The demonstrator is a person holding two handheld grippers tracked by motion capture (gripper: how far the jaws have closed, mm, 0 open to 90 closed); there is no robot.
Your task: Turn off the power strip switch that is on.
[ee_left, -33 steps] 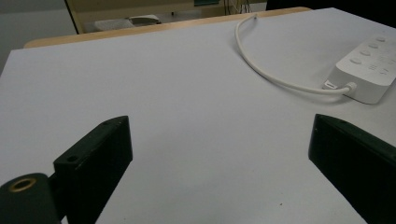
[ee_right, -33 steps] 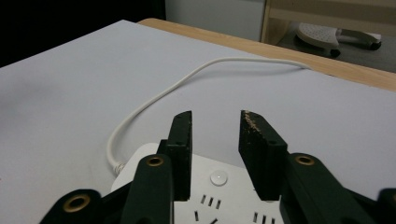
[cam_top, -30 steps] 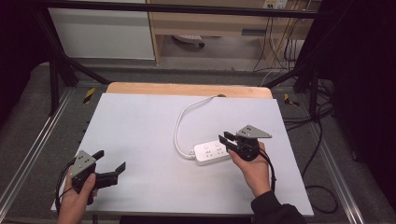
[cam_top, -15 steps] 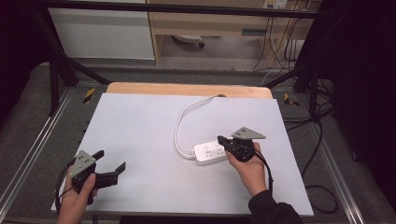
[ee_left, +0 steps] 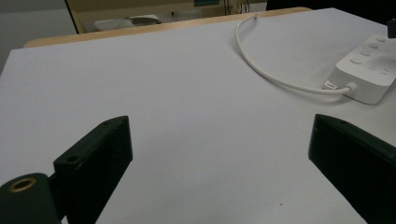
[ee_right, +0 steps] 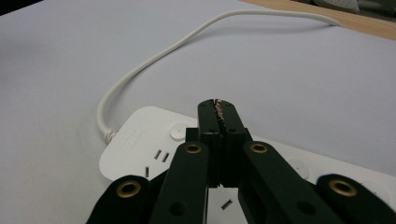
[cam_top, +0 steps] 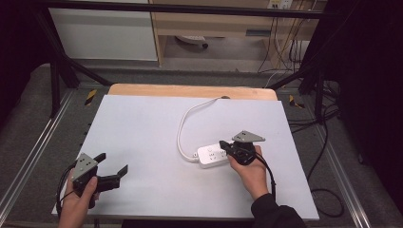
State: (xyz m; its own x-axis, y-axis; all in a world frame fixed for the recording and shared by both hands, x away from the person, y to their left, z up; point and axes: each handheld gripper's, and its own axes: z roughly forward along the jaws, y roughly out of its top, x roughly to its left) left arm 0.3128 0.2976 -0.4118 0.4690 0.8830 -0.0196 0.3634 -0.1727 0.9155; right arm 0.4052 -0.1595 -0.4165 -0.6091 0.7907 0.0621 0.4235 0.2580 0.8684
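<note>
A white power strip (cam_top: 209, 156) lies right of the table's middle, and its white cable (cam_top: 183, 128) loops up toward the far edge. My right gripper (cam_top: 222, 144) is over the strip's right part. In the right gripper view its jaws (ee_right: 218, 105) are pressed together with nothing between them, their tips just above the strip (ee_right: 140, 144) near a round button (ee_right: 178, 131). My left gripper (cam_top: 112, 162) is held at the near left corner of the sheet, open and holding nothing. In the left gripper view its jaws (ee_left: 219, 126) stand wide apart, with the strip (ee_left: 369, 70) far off to the right.
A large white sheet (cam_top: 142, 123) covers the wooden table (cam_top: 190, 90). Metal frame rails (cam_top: 28, 156) run along both sides. Dark cables (cam_top: 318, 156) hang off the right edge, and shelving stands behind the table.
The right hand has shifted slightly over the power strip and its jaws have come together. The left hand and gripper have kept still.
</note>
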